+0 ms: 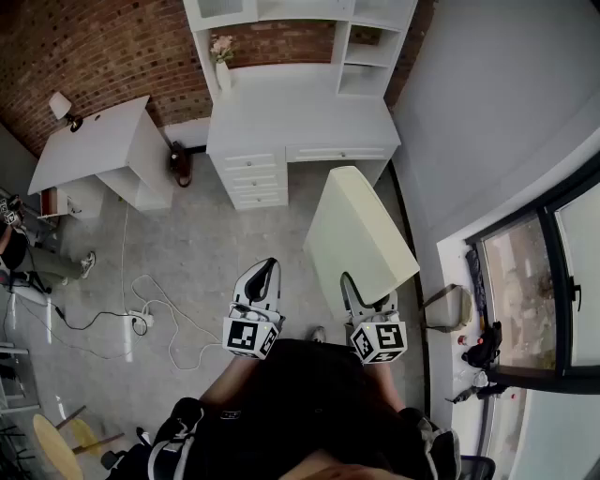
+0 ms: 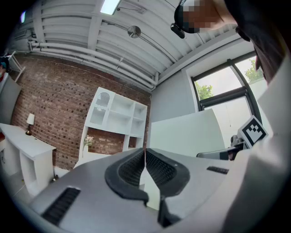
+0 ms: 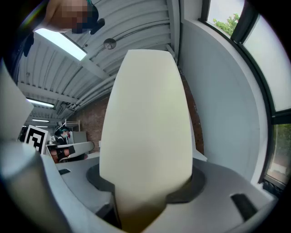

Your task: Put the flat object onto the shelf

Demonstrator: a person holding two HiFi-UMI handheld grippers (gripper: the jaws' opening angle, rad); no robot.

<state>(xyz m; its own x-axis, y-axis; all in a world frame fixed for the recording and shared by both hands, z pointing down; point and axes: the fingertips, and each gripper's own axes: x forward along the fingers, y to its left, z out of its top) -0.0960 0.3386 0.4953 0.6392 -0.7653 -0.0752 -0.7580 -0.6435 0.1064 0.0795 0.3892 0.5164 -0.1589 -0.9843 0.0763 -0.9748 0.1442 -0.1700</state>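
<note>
A large flat cream board [image 1: 361, 234] stands on edge in front of me, held by its lower end in my right gripper [image 1: 368, 298], whose jaws are shut on it. In the right gripper view the board [image 3: 145, 118] fills the middle and rises out of the right gripper [image 3: 144, 184]. My left gripper [image 1: 265, 275] is beside it to the left, shut and holding nothing; its pads meet at the left gripper [image 2: 144, 152]. The white shelf unit [image 1: 300, 23] stands on a desk against the brick wall ahead. The left gripper view shows both the shelf unit [image 2: 118, 113] and the board [image 2: 186, 132].
A white desk [image 1: 300, 117] with drawers [image 1: 256, 178] carries a vase of flowers [image 1: 222, 64]. A second white table [image 1: 94, 150] with a lamp [image 1: 61, 106] stands at the left. Cables and a power strip [image 1: 141, 321] lie on the floor. A window [image 1: 539, 281] runs along the right wall.
</note>
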